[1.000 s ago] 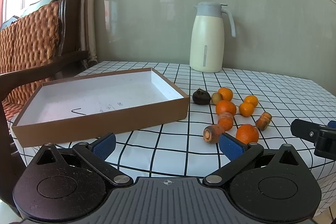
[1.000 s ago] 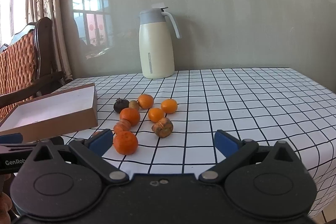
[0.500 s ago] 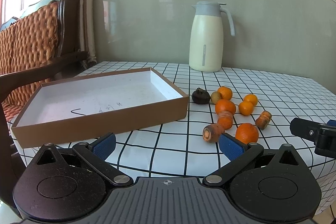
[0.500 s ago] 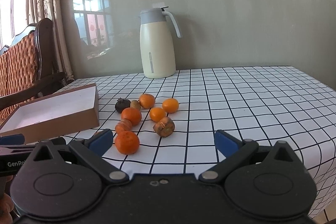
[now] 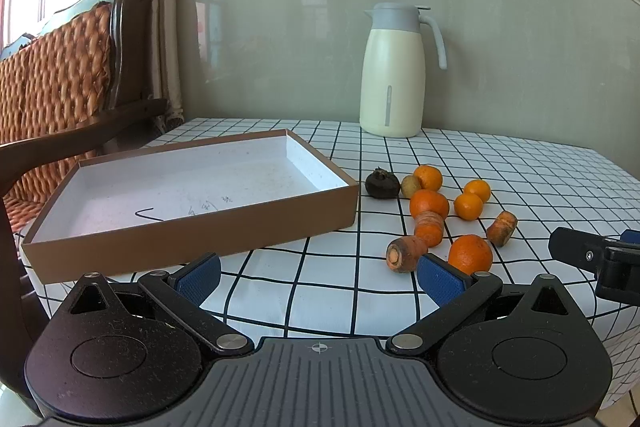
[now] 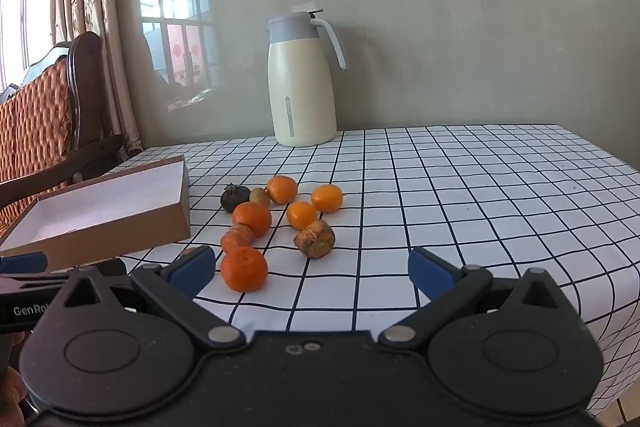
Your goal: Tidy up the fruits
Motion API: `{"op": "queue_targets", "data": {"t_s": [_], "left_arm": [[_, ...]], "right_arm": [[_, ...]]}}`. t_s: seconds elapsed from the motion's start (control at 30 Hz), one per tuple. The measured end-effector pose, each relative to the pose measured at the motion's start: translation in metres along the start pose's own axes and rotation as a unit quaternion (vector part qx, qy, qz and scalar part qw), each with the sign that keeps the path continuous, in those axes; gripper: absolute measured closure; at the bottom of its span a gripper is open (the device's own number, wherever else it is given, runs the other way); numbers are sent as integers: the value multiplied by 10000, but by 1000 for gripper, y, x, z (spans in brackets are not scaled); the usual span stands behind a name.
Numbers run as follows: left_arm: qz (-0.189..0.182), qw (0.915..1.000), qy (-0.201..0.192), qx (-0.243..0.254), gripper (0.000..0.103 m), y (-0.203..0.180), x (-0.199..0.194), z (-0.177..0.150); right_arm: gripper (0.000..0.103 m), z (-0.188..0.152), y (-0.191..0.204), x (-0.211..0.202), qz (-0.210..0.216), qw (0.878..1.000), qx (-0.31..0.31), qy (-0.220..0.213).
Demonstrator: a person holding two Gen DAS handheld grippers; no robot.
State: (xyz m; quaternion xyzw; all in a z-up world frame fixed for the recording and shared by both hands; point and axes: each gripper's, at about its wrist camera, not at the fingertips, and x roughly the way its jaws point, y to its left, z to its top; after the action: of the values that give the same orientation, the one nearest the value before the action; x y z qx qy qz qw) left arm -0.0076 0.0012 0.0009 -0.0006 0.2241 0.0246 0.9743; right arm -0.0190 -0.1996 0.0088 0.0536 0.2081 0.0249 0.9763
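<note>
Both hand-held grippers, left (image 5: 318,277) & right (image 6: 312,269), hang wide apart, empty, short of the tabletop (image 6: 460,195) edge. Mandarins (image 6: 244,269) & carrot stubs (image 5: 406,253) cluster loose at 3 o'clock of the cardboard tray (image 5: 192,223), prob. their destination.

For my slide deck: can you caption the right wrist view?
Open right tool faces oranges and carrot pieces on a checked tablecloth, beside an empty cardboard tray.

Both wrist views look low across the table's (image 5: 540,163) near edge — sharing the fruit cluster (image 6: 280,219).
</note>
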Motion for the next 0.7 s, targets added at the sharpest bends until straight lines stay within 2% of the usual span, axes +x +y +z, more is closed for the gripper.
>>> {"op": "queue_targets", "data": {"t_s": [0.7], "left_arm": [[-22,10000,-18,4,0,2,-1,0]], "right_arm": [[6,0,2,1,0,10000,-12,12]]}}
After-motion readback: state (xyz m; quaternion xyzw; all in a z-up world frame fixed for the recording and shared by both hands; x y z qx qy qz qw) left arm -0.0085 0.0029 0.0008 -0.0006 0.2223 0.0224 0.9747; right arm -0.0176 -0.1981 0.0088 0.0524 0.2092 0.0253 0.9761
